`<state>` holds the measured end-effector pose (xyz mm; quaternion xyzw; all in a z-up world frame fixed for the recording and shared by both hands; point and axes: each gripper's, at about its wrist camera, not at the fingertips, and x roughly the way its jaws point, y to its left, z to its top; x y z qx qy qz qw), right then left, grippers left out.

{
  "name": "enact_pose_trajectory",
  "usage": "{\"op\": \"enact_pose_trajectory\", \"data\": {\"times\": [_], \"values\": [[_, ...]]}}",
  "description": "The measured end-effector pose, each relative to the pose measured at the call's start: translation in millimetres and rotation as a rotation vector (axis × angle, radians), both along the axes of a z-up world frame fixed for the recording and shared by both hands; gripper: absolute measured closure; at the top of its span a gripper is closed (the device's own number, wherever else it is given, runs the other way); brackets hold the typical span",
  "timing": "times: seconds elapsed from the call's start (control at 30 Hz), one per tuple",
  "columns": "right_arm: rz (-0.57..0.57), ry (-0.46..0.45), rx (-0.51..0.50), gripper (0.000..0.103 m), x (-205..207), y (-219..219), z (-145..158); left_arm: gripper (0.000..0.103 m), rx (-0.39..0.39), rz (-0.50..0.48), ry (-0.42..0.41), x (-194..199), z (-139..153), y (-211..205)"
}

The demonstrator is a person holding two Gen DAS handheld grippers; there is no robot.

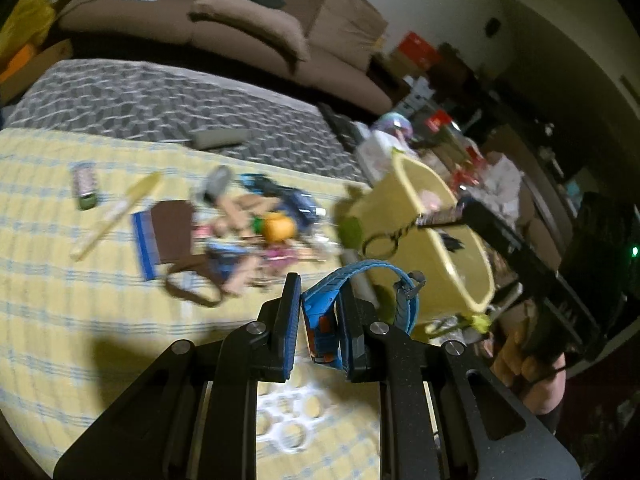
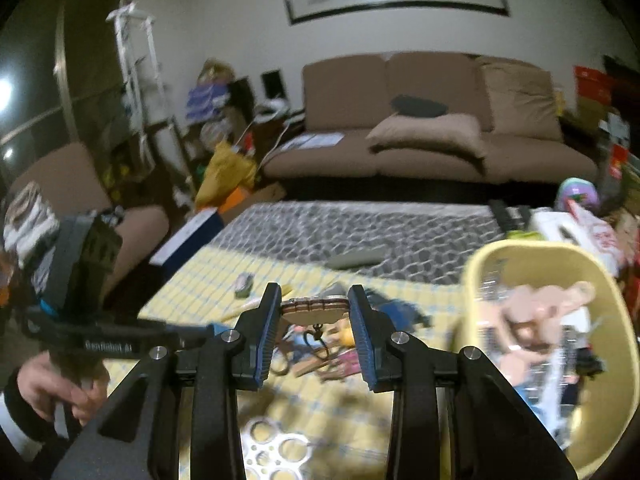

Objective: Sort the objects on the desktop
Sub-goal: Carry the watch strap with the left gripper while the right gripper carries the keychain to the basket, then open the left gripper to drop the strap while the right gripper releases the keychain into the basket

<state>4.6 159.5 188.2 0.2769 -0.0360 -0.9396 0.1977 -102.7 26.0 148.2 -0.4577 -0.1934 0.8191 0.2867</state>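
Note:
My left gripper (image 1: 320, 320) is shut on a blue watch (image 1: 326, 312); its strap (image 1: 376, 270) loops up over the right finger. In the right wrist view my right gripper (image 2: 314, 308) is shut on a round brown layered keychain (image 2: 314, 307), whose cord and clasp (image 2: 316, 334) dangle below. The left wrist view shows that same keychain's ring (image 1: 380, 245) hanging at the rim of the yellow basket (image 1: 404, 168). The basket (image 2: 472, 276) holds a tan plush toy (image 2: 548, 304) and other items. A blurred pile of small objects (image 1: 260, 232) lies on the yellow checked cloth (image 1: 80, 320).
A white plastic ring holder (image 1: 288, 420) lies on the cloth near me. A brown pouch (image 1: 174, 232), a pale stick (image 1: 116, 212) and a small tube (image 1: 85, 186) lie left of the pile. A grey remote (image 2: 352, 258) rests on the grey patterned cover. A person's hand (image 2: 52, 392) grips the left tool's handle.

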Motion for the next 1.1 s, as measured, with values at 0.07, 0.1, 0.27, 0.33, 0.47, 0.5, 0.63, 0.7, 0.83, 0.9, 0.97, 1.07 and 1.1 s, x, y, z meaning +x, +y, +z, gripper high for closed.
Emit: {"op": "enact_pose_trajectory", "data": {"times": [0.07, 0.1, 0.27, 0.33, 0.47, 0.5, 0.63, 0.7, 0.83, 0.9, 0.97, 1.07, 1.1], "values": [[-0.049, 0.015, -0.028, 0.068, 3.7, 25.5, 9.0, 0.088, -0.002, -0.033, 0.014, 0.3, 8.8, 21.9], [-0.081, 0.016, -0.043, 0.068, 5.7, 40.3, 13.2, 0.088, -0.004, -0.051, 0.022, 0.0, 14.1, 34.8], [-0.210, 0.045, -0.077, 0.068, 20.6, 101.2, 30.3, 0.088, -0.010, -0.122, 0.049, -4.6, 33.3, 93.2], [-0.267, 0.051, -0.092, 0.068, 28.1, 126.0, 32.8, 0.088, -0.005, -0.150, 0.046, -7.9, 37.5, 118.0], [-0.350, 0.047, -0.120, 0.068, 40.1, 162.8, 31.2, 0.088, 0.004, -0.198, 0.034, -13.8, 42.1, 160.3], [-0.368, 0.044, -0.115, 0.068, 42.5, 170.7, 30.8, 0.088, 0.002, -0.207, 0.034, -14.9, 41.8, 168.1], [-0.409, 0.024, -0.100, 0.068, 48.4, 189.5, 23.3, 0.088, -0.036, -0.241, 0.042, -17.5, 43.1, 206.7], [-0.425, 0.002, -0.089, 0.068, 48.9, 199.1, 16.7, 0.088, -0.062, -0.252, 0.048, -16.7, 42.5, 221.7], [-0.448, -0.050, -0.052, 0.068, 43.8, 206.3, 0.8, 0.088, -0.134, -0.273, 0.055, -18.9, 34.2, 248.3], [-0.459, -0.076, -0.021, 0.068, 42.2, 207.4, -7.2, 0.088, -0.169, -0.286, 0.054, -19.2, 27.4, 259.4], [-0.461, -0.098, -0.003, 0.068, 41.1, 208.2, -14.5, 0.088, -0.197, -0.295, 0.054, -18.0, 21.9, 269.0], [-0.464, -0.134, 0.009, 0.068, 38.7, 211.6, -23.6, 0.088, -0.220, -0.305, 0.053, -16.2, 15.8, 280.7], [-0.462, -0.146, 0.011, 0.067, 37.4, 212.5, -25.6, 0.088, -0.227, -0.307, 0.053, -15.7, 13.9, 283.7]]}}
